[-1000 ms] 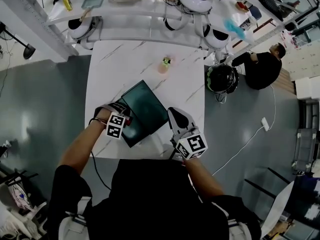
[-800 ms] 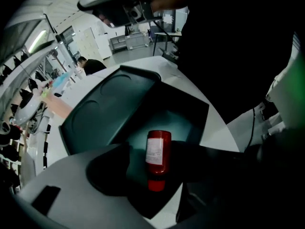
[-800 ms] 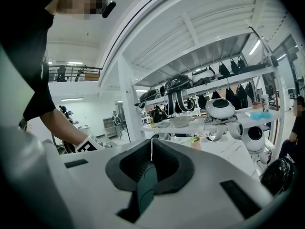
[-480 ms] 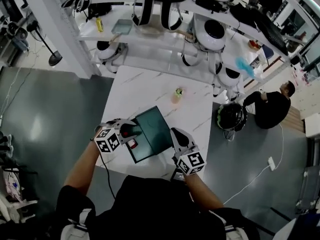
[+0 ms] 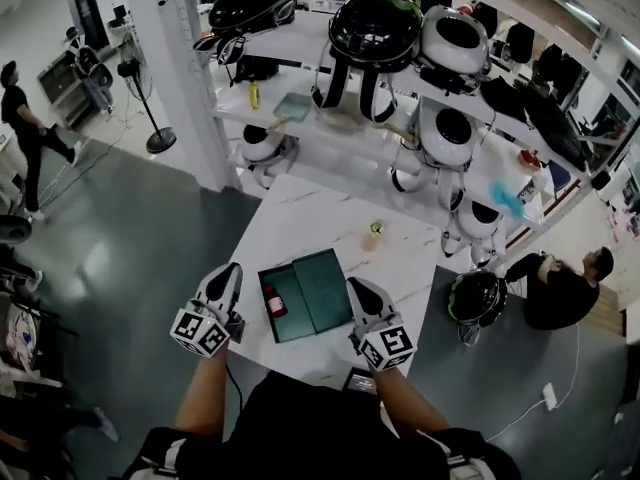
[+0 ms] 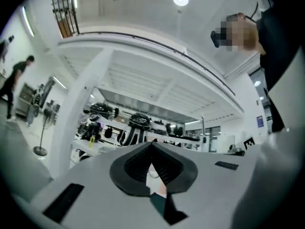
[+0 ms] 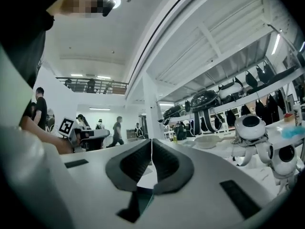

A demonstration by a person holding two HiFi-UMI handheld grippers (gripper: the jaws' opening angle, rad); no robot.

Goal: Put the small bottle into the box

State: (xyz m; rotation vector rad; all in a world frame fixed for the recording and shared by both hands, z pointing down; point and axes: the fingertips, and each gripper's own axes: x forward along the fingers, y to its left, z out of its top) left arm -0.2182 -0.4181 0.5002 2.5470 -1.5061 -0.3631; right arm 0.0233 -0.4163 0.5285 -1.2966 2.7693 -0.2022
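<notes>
So, starting at the far left, a person [image 5: 20, 108] in dark clothes is standing on the grey floor [image 5: 110, 228], with a standing fan [image 5: 150, 108] a bit further in. Next over, the left gripper [image 5: 230, 273] is held up beside the left edge of the white marble table [image 5: 300, 218]. Its jaws have just been closing and now sit tight together with nothing between them.

Just right of it is the dark green box [image 5: 325, 293], lying open on the near part of the table. The small bottle [image 5: 272, 301], a red one, is inside the box's left half, lying near the left wall. The right half looks bare.

The right gripper [image 5: 355, 286] hangs just beside the box's right edge, jaws pressed together and empty too. Neither gripper is touching the box as far as I can tell.

Further back on the table, well apart from the box, stands a little container [image 5: 376, 231] with a green top. Behind the table are shelves [image 5: 300, 108] full of rounded black and white shells. Off to the right, a black helmet-like thing [image 5: 475, 296] sits near the table corner, and another person [image 5: 555, 293] in black is low down on the floor.
</notes>
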